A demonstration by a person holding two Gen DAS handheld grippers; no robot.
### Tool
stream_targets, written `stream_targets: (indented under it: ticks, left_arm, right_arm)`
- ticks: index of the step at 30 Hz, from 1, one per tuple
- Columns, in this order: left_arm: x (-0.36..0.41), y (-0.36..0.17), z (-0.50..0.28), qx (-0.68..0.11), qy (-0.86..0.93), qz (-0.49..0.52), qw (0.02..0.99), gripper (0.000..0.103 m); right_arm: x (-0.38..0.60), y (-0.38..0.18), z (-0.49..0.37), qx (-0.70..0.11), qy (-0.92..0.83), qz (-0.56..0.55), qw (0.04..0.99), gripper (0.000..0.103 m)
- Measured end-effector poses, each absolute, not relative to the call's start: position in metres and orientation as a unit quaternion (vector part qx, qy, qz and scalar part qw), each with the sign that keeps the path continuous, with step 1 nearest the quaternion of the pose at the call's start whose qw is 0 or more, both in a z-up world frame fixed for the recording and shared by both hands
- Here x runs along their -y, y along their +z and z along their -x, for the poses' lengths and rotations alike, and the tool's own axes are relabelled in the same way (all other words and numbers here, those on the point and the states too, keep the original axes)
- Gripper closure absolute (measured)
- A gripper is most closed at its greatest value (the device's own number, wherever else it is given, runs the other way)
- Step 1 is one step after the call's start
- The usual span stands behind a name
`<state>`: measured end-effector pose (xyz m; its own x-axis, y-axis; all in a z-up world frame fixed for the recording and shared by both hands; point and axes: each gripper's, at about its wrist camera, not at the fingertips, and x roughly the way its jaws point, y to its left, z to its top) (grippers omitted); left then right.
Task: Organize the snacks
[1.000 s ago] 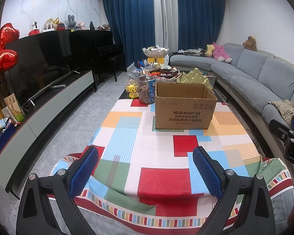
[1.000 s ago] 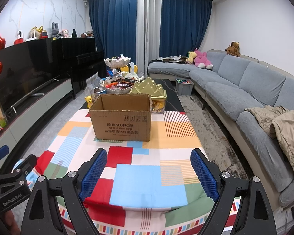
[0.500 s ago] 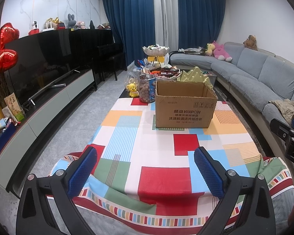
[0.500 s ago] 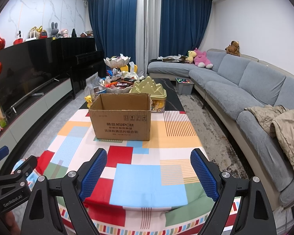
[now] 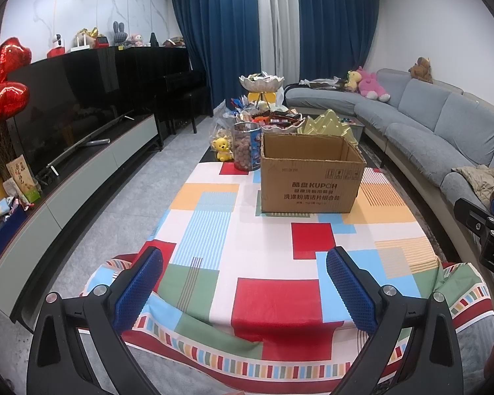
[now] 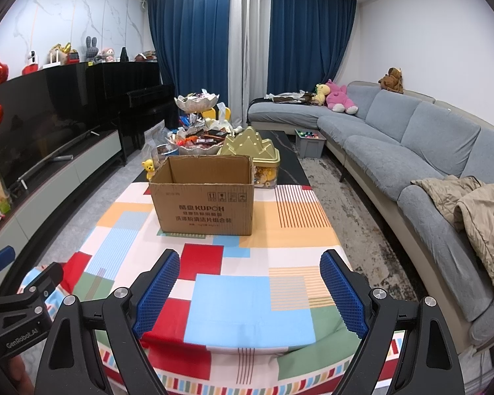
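An open brown cardboard box (image 5: 309,177) (image 6: 202,197) stands mid-table on a colourful checked tablecloth (image 5: 280,247) (image 6: 247,283). Behind it sit a two-tier dish of wrapped snacks (image 5: 273,120) (image 6: 199,138), a clear jar of round brown snacks (image 5: 245,146), a gold mountain-lidded tin (image 5: 327,125) (image 6: 252,151) and a small yellow bear (image 5: 222,148) (image 6: 148,168). My left gripper (image 5: 243,283) and right gripper (image 6: 248,293) are both open and empty, hovering over the near table edge, far short of the box.
A low TV cabinet with a large TV (image 5: 69,112) runs along the left. A grey sofa (image 6: 411,151) curves along the right, with a beige jacket (image 6: 474,210) on it. A grey bin (image 6: 309,143) sits on the floor past the table.
Both grippers have barely moved; the left view has drifted slightly, with the box sitting a little lower in frame. Both stay open and empty.
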<state>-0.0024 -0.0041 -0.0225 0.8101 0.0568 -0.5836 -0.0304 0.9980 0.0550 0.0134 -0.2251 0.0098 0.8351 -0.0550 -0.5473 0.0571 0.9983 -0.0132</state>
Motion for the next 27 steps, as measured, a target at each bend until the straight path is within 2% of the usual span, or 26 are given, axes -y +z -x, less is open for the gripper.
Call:
stream_targets:
  ticks: [27]
  left_arm:
    - [0.0044,-0.0215,0.0030,-0.307,0.023,-0.022,0.951,0.002]
  right_arm:
    - [0.2256,0.0114,-0.0141,-0.286,-0.029,-0.002,0.958,0.015]
